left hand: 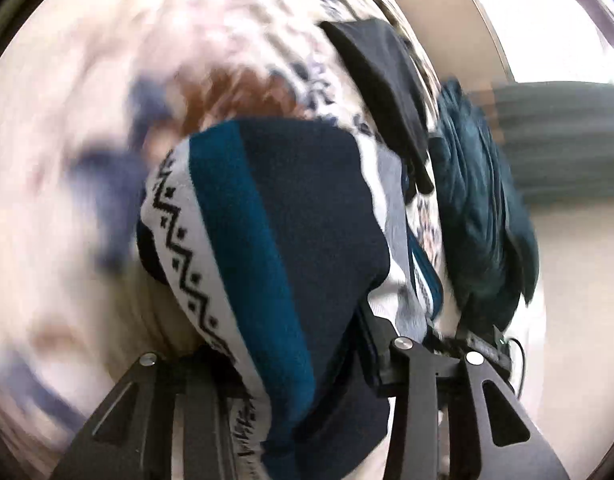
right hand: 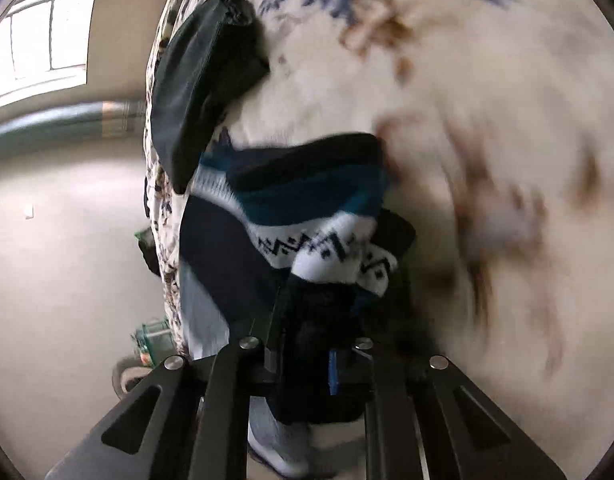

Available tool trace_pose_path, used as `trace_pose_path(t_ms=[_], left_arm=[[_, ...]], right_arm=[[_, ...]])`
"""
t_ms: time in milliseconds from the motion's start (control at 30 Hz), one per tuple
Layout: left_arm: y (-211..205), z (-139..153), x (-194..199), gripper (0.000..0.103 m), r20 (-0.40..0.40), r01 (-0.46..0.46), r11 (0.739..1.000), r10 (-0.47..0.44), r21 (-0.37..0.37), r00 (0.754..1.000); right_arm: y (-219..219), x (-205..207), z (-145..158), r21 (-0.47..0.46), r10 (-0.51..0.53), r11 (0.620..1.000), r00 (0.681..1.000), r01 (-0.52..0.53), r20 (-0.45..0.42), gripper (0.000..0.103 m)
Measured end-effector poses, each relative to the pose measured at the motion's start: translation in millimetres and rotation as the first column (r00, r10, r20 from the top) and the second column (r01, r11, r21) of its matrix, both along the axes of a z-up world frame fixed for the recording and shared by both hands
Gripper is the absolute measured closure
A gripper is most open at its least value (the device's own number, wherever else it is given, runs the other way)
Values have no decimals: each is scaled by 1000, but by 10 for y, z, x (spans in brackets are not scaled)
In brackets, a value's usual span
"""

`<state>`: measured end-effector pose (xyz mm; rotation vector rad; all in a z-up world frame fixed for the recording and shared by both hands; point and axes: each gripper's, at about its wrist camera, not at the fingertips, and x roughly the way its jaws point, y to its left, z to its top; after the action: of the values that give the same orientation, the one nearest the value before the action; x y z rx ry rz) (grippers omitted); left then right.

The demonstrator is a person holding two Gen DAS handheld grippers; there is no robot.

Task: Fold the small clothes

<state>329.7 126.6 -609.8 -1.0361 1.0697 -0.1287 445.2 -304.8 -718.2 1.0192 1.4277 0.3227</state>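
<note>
Dangling, seemingly bunched, zigzag-banded sock (left hand: pixel 275 240)

My left gripper (left hand: pixel 307 344) and right gripper (right hand: pixel 311 320) both pointed downward, jaws drawn in and clamping knitted cloth.

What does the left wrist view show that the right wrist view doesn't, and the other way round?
Only the left wrist view shows a crumpled teal garment at the right. Only the right wrist view shows a window and bare floor beside the surface. Both show the patterned sock, navy, teal and white with a zigzag band, a flat black item beyond it, and the floral cloth underneath. Each gripper is shut on the sock.
</note>
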Motion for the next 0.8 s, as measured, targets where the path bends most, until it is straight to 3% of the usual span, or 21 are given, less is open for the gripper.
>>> trace_pose_path(t_ms=[167,233,267,300,333,367,500,600,700,800], left_arm=[[328,74,412,55,-49,211,974,-208,83,977],[351,30,465,51,-98,248,965,-240,83,966],[333,40,431,50,-107,251,964,-242,87,964],[314,77,389,48,-105,245,965,-235,97,966],[276,131,331,43,-110,233,964,-219,132,969],[262,169,208,32,-123,224,958,-204,179,971],[143,437,-147,8,-112,151,929,-119,339,987],[113,522,-361,4,-90,59,899,-22,435,996],[145,430,-467,4,-93,-22,845,85,535,992],[195,218,-444,4,-158,-19,834,128,552,979]], right_arm=[[261,-658,43,-25,-32,999,998,31,-49,88],[327,-733,-12,-55,-16,998,997,12,-73,83],[310,-722,-12,-94,-3,996,997,-5,-80,71],[263,-695,-4,-127,17,991,995,-29,-96,55],[212,-674,8,-140,27,989,994,-42,-107,47],[92,-662,46,-162,36,985,992,-55,-118,36],[-342,-530,388,-259,56,963,996,-74,-74,35],[-500,-203,610,-293,35,956,999,-28,19,35],[-306,293,559,-296,116,950,992,-95,57,35],[138,768,198,-259,259,932,966,-255,-19,35]])
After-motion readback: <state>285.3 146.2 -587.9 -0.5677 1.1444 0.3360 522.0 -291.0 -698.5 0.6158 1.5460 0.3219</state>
